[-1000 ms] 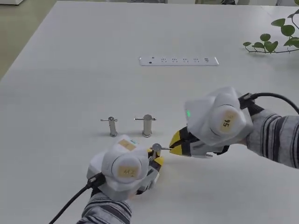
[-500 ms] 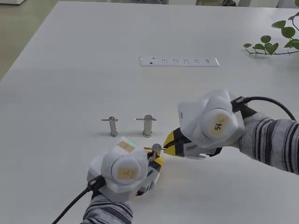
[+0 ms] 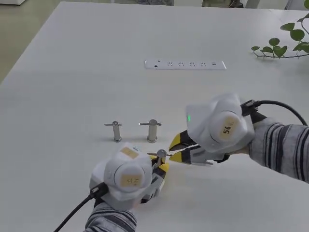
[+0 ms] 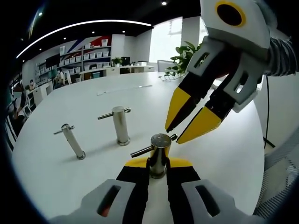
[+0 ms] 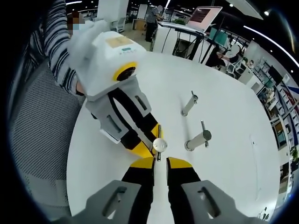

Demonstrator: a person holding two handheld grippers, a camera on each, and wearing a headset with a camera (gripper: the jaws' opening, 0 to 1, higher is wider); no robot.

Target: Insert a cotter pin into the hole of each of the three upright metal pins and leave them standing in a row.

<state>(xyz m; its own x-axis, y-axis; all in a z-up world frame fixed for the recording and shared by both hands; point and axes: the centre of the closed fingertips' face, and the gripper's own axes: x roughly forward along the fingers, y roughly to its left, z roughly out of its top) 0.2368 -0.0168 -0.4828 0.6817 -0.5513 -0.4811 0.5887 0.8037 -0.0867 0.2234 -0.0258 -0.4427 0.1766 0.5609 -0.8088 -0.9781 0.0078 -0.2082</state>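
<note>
Two metal pins point(image 3: 116, 131) point(image 3: 152, 130) stand upright side by side on the white table point(image 3: 72, 72), each with a cotter pin through its head. They also show in the left gripper view as pins point(image 4: 74, 141) point(image 4: 121, 125). My left gripper point(image 3: 161, 163) is shut on the shaft of a third metal pin point(image 4: 159, 154), held upright just in front of them. A thin cotter pin point(image 4: 140, 150) passes through this pin's head. My right gripper point(image 3: 173, 146) comes in from the right, its yellow tips closed on the cotter pin's point(image 5: 159, 133) end next to the pin head point(image 5: 160, 144).
A white power strip point(image 3: 185, 64) lies farther back on the table. A leafy plant point(image 3: 285, 41) reaches in at the far right. Black cables trail from both grippers toward me. A person's striped sleeve point(image 3: 282, 147) is at the right.
My right gripper has moved left, up to the held pin's head, and the cotter pin's end now sticks out of the head's left side. The left gripper and the two standing pins have stayed put.
</note>
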